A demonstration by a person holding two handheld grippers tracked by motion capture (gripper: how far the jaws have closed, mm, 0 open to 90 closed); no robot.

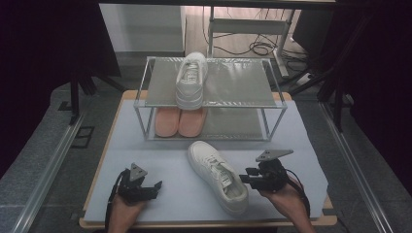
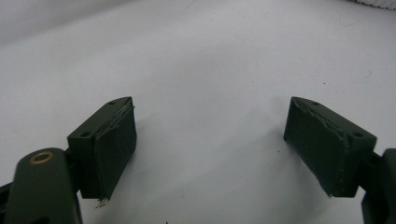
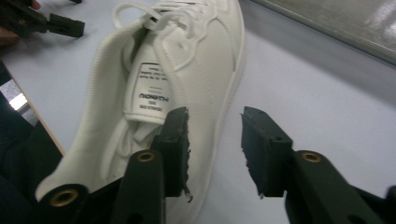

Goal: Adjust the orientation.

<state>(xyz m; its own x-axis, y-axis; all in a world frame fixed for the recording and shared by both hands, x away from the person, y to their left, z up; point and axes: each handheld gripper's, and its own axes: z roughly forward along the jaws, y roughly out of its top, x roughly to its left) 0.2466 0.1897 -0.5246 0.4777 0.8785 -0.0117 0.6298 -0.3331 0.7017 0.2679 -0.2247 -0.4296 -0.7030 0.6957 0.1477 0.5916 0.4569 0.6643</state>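
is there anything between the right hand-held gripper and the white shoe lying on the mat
Nothing visible. The right hand-held gripper is open right at the white shoe, one jaw over its opening, the other outside its side wall.

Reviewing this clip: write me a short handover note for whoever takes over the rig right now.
Left gripper: open, empty, low over the table.
Right gripper: jaws apart at the white shoe lying on the table, one jaw over its collar, not gripping.
Done: matching white shoe on the rack's top shelf; pink pair on the lower shelf.
Left: probably grip the table shoe and set it beside its mate.
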